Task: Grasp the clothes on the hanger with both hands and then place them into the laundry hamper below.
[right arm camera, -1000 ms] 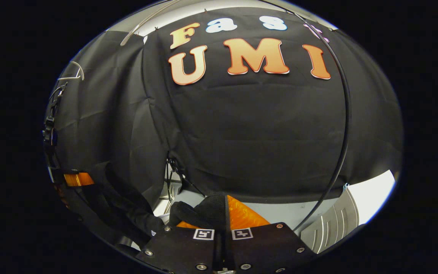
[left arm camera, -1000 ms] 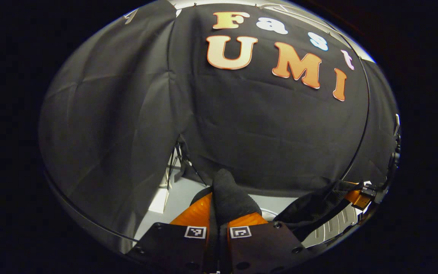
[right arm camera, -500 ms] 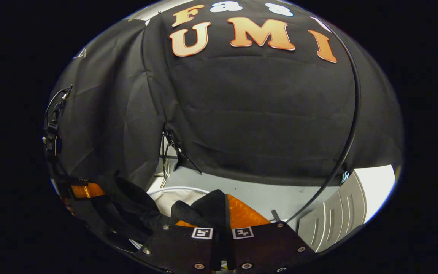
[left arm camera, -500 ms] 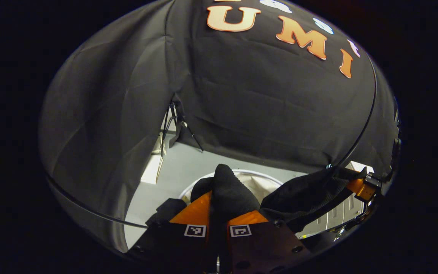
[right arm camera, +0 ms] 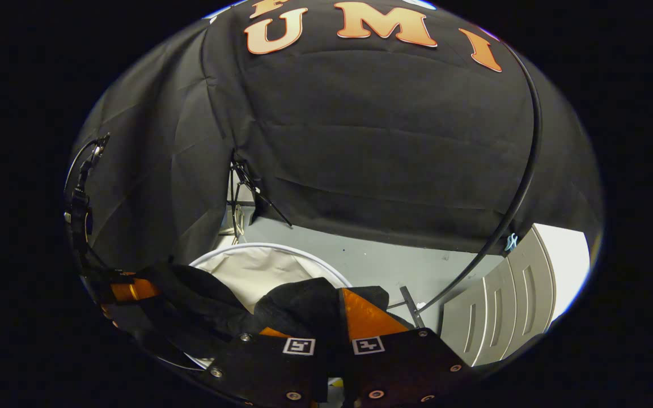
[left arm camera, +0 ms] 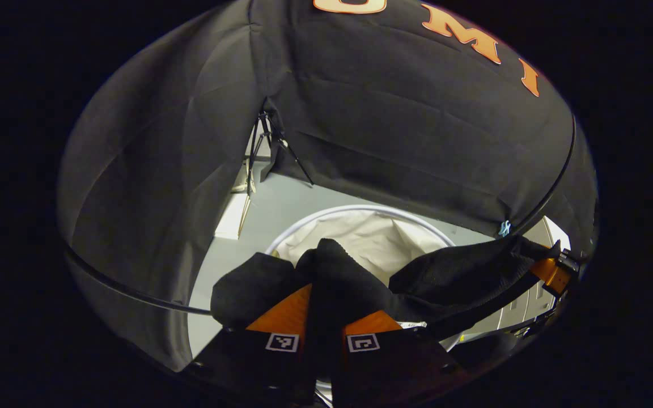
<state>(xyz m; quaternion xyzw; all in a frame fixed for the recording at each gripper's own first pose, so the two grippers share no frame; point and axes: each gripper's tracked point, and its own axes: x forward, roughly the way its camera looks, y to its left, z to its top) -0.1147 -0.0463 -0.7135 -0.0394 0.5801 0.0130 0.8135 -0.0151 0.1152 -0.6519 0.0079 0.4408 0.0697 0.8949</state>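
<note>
A black garment [left arm camera: 451, 280] hangs stretched between my two grippers above a round laundry hamper [left arm camera: 372, 212] with a white rim and cream lining. My left gripper [left arm camera: 326, 294] is shut on one bunched end of the cloth. In the left gripper view the right gripper [left arm camera: 553, 275] holds the other end at the far right. In the right gripper view my right gripper [right arm camera: 335, 309] is shut on the black garment [right arm camera: 298, 306], and the left gripper [right arm camera: 131, 289] pinches the cloth at the far left. The hamper [right arm camera: 270, 247] lies below and to the left.
The grey floor [right arm camera: 383, 266] runs behind the hamper to the black cloth wall. A tripod's legs [left arm camera: 264, 141] stand at the wall's gap. A thin black rail [right arm camera: 522, 187] curves down on the right, next to a white panelled board [right arm camera: 502, 306].
Both grippers have tilted downward with the garment still held. The hamper, hardly visible a second ago, has come into full view beneath the cloth, and the wall has slid up.
</note>
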